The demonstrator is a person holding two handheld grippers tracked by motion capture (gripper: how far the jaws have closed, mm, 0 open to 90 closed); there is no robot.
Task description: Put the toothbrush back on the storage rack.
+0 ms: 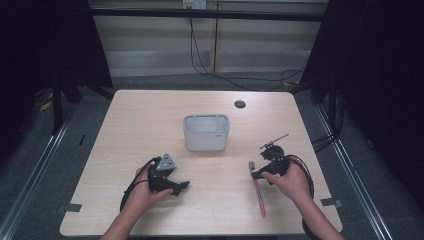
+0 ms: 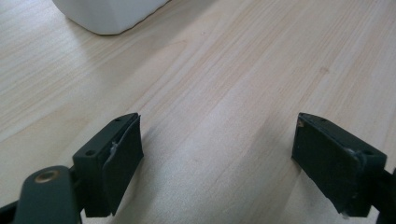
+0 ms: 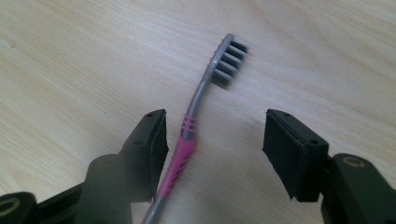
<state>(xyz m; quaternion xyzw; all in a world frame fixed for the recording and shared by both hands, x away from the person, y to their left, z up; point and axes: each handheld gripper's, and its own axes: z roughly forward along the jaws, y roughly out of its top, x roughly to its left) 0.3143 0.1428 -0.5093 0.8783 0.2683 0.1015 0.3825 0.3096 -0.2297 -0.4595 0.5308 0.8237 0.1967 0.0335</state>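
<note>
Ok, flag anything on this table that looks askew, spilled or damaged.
Nothing stands out. The toothbrush lies flat and whole on the table between the right gripper's open jaws, and the white bin stands upright.

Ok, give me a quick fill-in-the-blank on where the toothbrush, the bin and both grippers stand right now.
1. The toothbrush has a pink and ____ handle.
2. It lies on the table between the open jaws of the ____ gripper.
3. The left gripper is open and holds ____.
4. The white bin stands ____ the two grippers.

Missing words: grey; right; nothing; beyond
</note>
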